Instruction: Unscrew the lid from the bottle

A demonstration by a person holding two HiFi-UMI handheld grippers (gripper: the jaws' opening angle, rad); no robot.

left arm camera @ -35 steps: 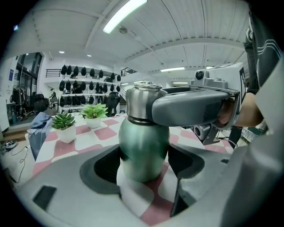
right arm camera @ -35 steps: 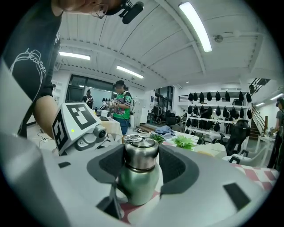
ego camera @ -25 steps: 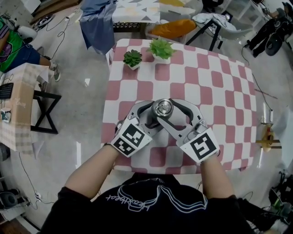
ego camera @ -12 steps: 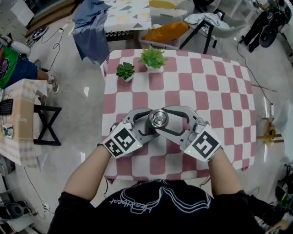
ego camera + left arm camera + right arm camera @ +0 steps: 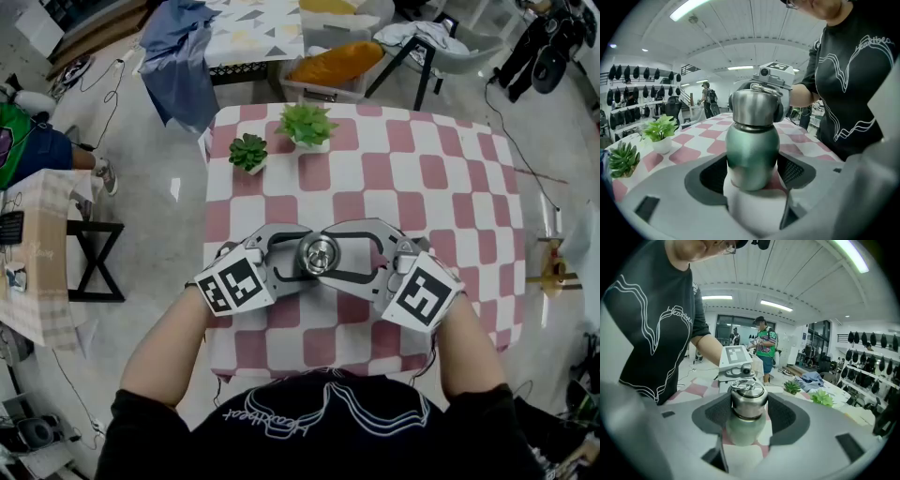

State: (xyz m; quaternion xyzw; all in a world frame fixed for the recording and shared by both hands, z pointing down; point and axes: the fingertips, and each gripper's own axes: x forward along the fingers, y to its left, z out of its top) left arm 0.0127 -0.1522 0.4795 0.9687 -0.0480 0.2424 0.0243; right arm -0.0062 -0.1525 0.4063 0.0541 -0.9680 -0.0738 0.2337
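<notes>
Head view: left tongs point(image 5: 302, 256) pinch bottle point(image 5: 752, 152), right tongs point(image 5: 337, 253) pinch lid point(image 5: 319, 253), near front edge of table point(image 5: 450, 187).

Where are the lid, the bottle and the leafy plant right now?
lid point(image 5: 749, 401), right gripper view, its steel side.
bottle point(image 5: 752, 154), left gripper view, its green body.
leafy plant point(image 5: 306, 122), head view, its leaves.

Head cam stares steeply down at the table point(image 5: 450, 178), both gripper cams sit low, up close, facing each other across the bottle point(image 5: 752, 154).
</notes>
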